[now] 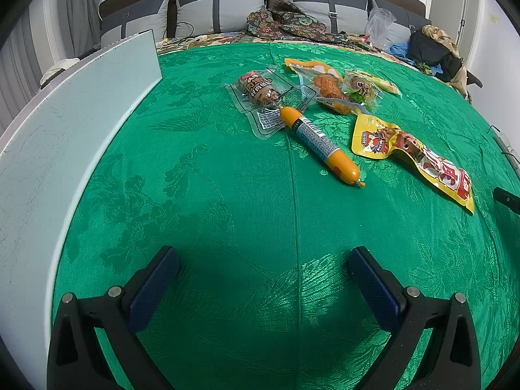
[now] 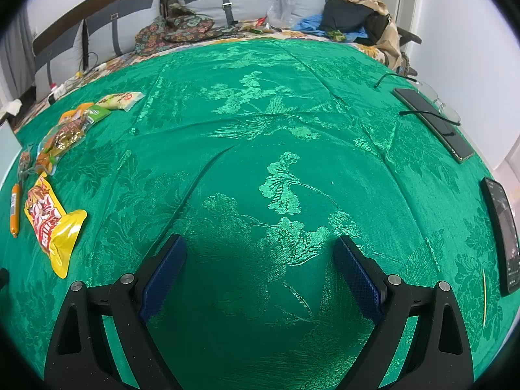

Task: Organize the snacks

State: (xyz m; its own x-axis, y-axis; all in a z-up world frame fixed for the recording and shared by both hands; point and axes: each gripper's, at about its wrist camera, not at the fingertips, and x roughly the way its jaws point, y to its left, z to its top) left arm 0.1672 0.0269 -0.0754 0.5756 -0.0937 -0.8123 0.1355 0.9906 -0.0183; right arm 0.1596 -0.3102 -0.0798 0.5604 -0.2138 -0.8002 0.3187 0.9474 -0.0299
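Observation:
Several snack packs lie on the green patterned cloth. An orange sausage stick lies in the middle, with a clear pack of brown meat behind it. A yellow pouch is to the right, and an orange chicken-leg pack and a small clear pack sit farther back. My left gripper hovers open, well short of the sausage. My right gripper is open over bare cloth; the yellow pouch and sausage lie far to its left.
A pale blue-white board stands along the left side of the cloth. Two dark phones and a pair of glasses lie at the right edge. Behind the cloth are grey pillows, clothes and bags.

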